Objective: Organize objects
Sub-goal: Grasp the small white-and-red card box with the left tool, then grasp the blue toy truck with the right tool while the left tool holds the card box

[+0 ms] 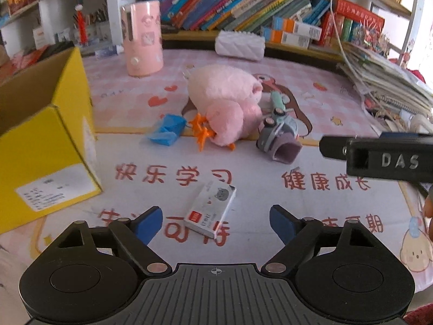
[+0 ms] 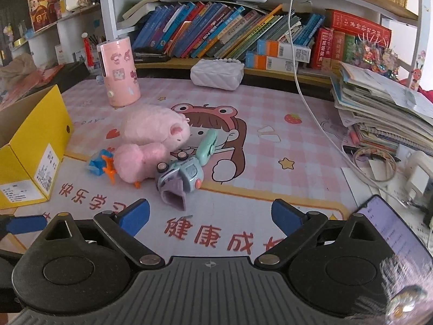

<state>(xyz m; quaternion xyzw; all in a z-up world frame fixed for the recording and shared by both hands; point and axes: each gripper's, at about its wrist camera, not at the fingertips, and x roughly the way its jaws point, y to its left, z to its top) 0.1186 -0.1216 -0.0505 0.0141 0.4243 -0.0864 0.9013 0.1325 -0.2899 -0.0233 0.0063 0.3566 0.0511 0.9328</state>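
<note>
A small white carton (image 1: 211,211) with a red label lies flat on the printed desk mat (image 1: 270,205), between the blue pads of my open left gripper (image 1: 216,220); the pads do not touch it. My right gripper (image 2: 211,215) is open over bare mat with nothing between its pads. Beyond both lie a pink plush toy (image 1: 224,108) (image 2: 151,140), a grey-blue toy car (image 1: 278,135) (image 2: 181,176) on its side, a mint green toy (image 1: 277,100) (image 2: 208,143), a blue packet (image 1: 166,130) (image 2: 97,163) and an orange plastic piece (image 1: 200,130) (image 2: 109,172). An open yellow box (image 1: 46,140) (image 2: 35,146) stands at the left.
A pink cylinder holder (image 1: 142,38) (image 2: 120,73) and a white quilted case (image 1: 239,44) (image 2: 216,74) sit at the back, under a shelf of books. A tall pile of papers (image 2: 379,108) and a phone (image 2: 392,233) crowd the right side. A white cable (image 2: 311,108) crosses the mat.
</note>
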